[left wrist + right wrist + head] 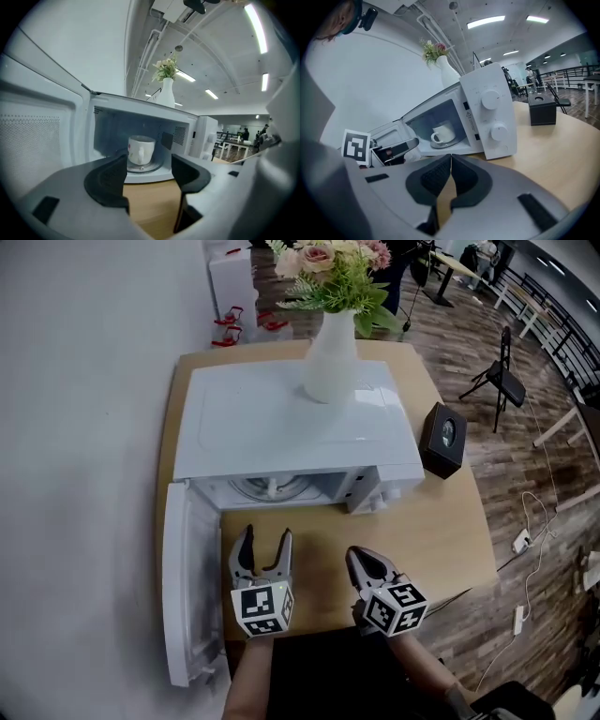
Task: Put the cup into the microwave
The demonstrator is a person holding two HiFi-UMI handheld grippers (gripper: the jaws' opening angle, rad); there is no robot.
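One cup (443,133) sits inside the open microwave (488,117).

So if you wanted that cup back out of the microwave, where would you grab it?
Probably the cup across its round body, coming in level from the front through the open door. It stands upright on the turntable, and the microwave walls close off every other side. Its small handle, turned toward the door side, looks a harder hold.
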